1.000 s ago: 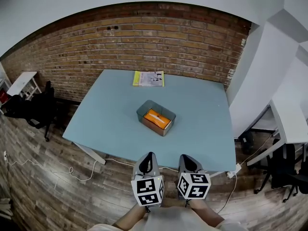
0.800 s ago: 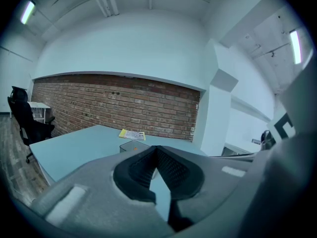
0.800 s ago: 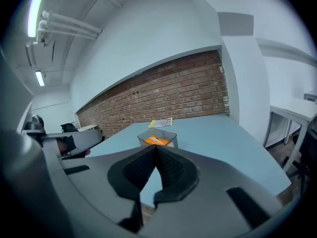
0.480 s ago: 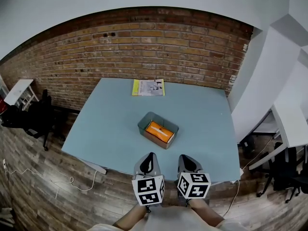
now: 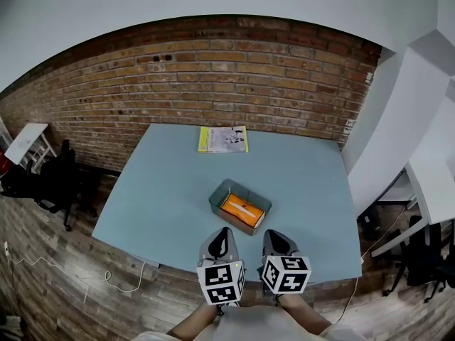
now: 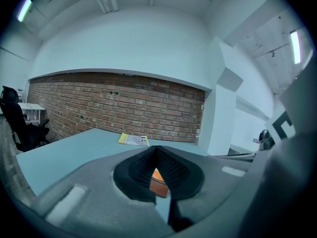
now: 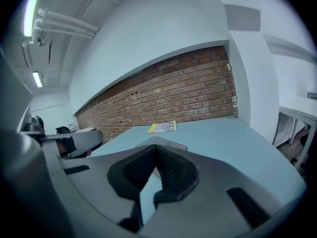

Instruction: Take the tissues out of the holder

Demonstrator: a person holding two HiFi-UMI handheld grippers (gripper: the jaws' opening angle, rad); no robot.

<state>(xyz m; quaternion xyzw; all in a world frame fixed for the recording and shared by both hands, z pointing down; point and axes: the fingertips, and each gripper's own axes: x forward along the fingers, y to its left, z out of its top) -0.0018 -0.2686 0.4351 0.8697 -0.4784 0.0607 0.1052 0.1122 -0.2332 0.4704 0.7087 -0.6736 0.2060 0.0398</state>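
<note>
A grey open-topped holder (image 5: 219, 192) is seen on the light blue table (image 5: 163, 183), towards the table's near edge and turned at an angle to its sides. The holder's inside is filled almost wholly by one orange tissue pack (image 5: 240, 211), laid flat along its length; a small pale patch is visible on the pack's top. Nothing else can be made out in the holder.

A yellow-edged booklet (image 5: 223, 138) is laid flat at the far edge of the table, close to the brick wall (image 5: 213, 77) and well apart from the holder.

The left gripper (image 5: 223, 231) and the right gripper (image 5: 274, 235) are held side by side at the near edge of the table, just short of the holder and touching neither it nor the pack. In the left gripper view the jaws are pressed together at their tips with nothing pinched; only a sliver of the orange pack is seen beyond, through the gap beneath the tips. In the right gripper view the jaws are likewise pressed together and empty, and the holder's grey rim is glimpsed just past their tips, with the booklet farther off.

A dark chair (image 5: 50, 183) is seen on the wooden floor (image 5: 64, 261) to the left of the table.
</note>
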